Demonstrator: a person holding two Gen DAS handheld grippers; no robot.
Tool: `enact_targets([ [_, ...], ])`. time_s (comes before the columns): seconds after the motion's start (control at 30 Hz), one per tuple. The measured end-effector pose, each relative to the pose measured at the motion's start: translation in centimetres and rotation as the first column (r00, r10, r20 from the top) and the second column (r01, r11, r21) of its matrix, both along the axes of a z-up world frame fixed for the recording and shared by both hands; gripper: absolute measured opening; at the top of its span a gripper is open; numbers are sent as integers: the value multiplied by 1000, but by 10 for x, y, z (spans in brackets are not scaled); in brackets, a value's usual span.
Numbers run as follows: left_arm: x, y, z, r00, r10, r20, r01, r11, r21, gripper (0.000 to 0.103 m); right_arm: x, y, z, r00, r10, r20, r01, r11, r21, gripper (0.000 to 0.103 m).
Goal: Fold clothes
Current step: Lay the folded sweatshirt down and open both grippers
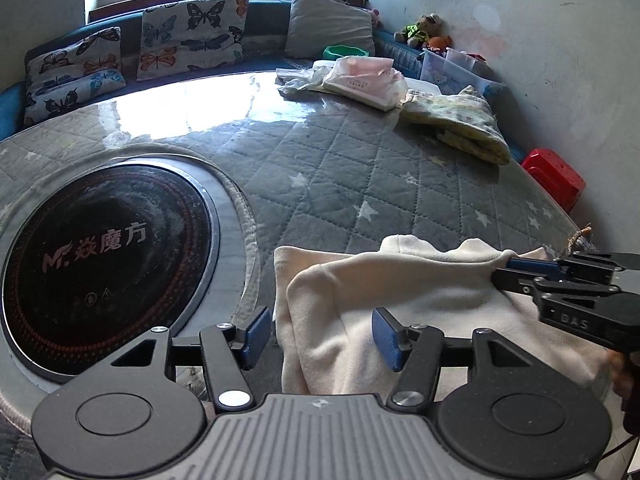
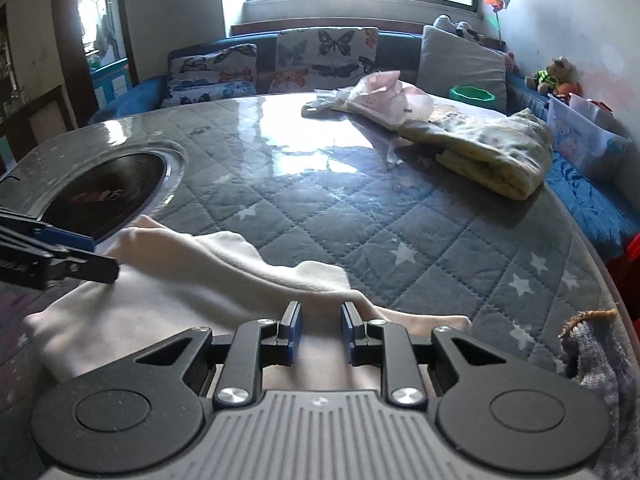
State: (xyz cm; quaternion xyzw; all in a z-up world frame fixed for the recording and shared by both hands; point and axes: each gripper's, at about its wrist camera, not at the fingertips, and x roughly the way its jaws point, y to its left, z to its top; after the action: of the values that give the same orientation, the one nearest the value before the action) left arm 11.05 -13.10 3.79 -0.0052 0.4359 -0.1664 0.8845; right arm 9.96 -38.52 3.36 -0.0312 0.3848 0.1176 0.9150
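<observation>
A cream garment lies partly folded at the near edge of the quilted grey table; it also shows in the right wrist view. My left gripper is open, its jaws wide apart over the garment's near left part. My right gripper is partly open, with a gap between the pads, and the garment runs under them. In the left wrist view the right gripper touches a raised fold at the garment's right edge. In the right wrist view the left gripper rests over the garment's left side.
A round black induction cooktop is set into the table at left. A folded yellow patterned cloth, plastic bags and a green bowl sit at the far right. Butterfly cushions line the bench. A red stool stands at right.
</observation>
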Motion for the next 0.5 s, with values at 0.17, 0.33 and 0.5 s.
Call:
enact_targets([
  [0.17,2,-4,-1,1000,2,-2,-2,1000,2,65,0,0,2,1000,-22,20,21,1000,12,35],
  [0.33,5,-8,-3,1000,10,-2,-10,1000,14,67,-7,8,3,999,9,36,-9,1000,-8,43],
  [0.5,0,-9,-2,1000,7,3,-7,999,32,72,-12,13,-1,999,19,35,-18,1000,-21,51],
])
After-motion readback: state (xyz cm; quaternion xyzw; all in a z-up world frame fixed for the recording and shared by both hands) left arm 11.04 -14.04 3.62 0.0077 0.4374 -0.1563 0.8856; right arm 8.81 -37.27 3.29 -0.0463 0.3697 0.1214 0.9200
